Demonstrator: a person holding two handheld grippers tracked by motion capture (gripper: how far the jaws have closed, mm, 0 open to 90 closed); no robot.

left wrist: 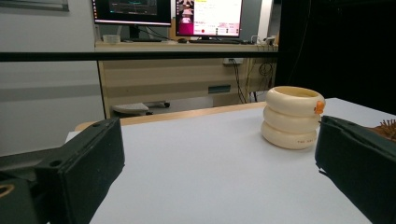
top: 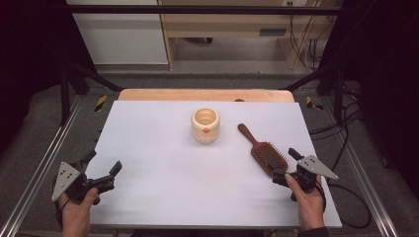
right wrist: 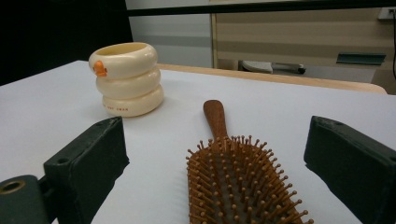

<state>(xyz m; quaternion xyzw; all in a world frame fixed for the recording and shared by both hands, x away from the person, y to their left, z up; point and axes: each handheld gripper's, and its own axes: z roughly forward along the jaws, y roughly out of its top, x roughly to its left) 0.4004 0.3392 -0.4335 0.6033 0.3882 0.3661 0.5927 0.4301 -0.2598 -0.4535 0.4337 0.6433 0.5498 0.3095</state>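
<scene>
Here, right hand-held gripper (top: pixel 282 168) at the near end of the wooden hairbrush (top: pixel 262 149), jaws spread wide to either side of the bristle head, nothing clamped. Seen from the right gripper view, hairbrush (right wrist: pixel 233 182) lying bristles up between the two black jaws, pads apart from it, handle pointing away toward the cream ribbed cup (right wrist: pixel 127 79). Left hand-held gripper (top: pixel 104 174) low over the near left of the white counter (top: pixel 163 168), jaws likewise wide and empty, well apart from everything. Cup (top: pixel 205 125) upright mid-counter, near the brush handle but not touching.

Likely trouble from here: closing on the bristle bed rather than on solid wood, so pads sliding off springy pins and the brush twisting or flipping. Also possible: a grip so far from the handle leaving the long end to droop and swing. Pushing forward while closing could shove the handle toward the cup and nudge it. Scraping the counter with the lower jaw edges another risk if held too low.
</scene>
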